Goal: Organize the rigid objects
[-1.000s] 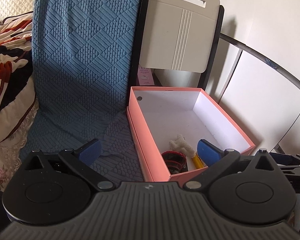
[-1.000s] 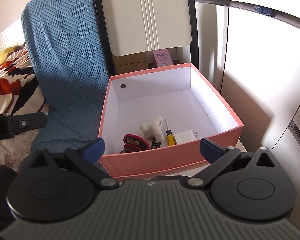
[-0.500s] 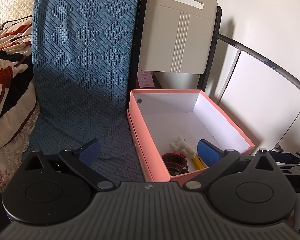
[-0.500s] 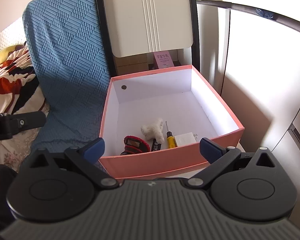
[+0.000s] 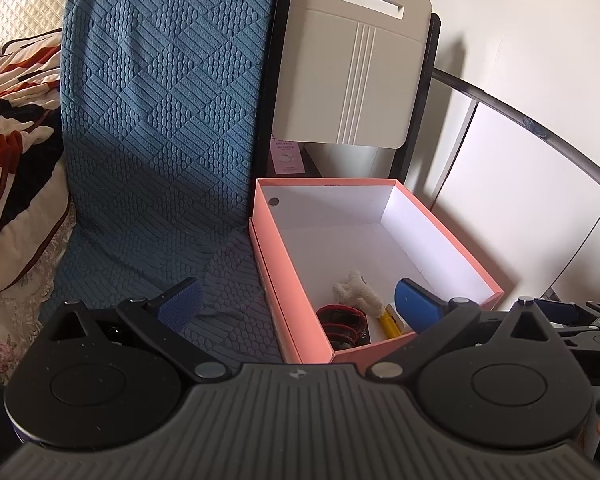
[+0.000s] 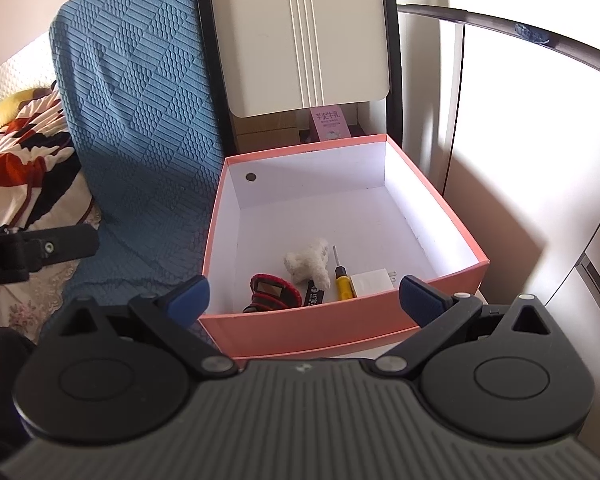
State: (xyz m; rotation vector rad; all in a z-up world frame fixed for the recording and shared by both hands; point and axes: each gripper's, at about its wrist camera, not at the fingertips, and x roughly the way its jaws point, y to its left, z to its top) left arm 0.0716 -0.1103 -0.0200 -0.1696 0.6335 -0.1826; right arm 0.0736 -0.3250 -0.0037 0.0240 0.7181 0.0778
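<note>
Contents of the open pink cardboard box with white inside walls (image 6: pixel 340 320) are what the coming move appears to turn on, and every one of them lies at the box's near end, just behind the near wall. From the box's near-left corner toward its right side sit a round red-and-black fabric-edged piece (image 6: pixel 274 292), a small black oblong with white print (image 6: pixel 315 292), a fluffy white plush lump (image 6: pixel 308 264) just behind those two, a small yellow-handled screwdriver (image 6: pixel 342 276) and a white square charger block (image 6: pixel 372 282) touching or nearly touching the screwdriver's handle. The screwdriver's long axis runs from the near wall toward the far wall, tip pointing to the far wall, so it lies roughly along the right gripper's line of sight. The right gripper (image 6: pixel 304 300) hangs just outside the near wall, centred on the box, blue pads spread wide and holding nothing. The left gripper (image 5: pixel 296 304) is likewise spread wide and empty, but it straddles the box's near-left corner, one pad over the blue quilted textile cover (image 5: pixel 160 128) beside the box. By my judgement the right gripper is the better placed, squarely facing the cluster, and would need to reach forward and down over the near wall.
</note>
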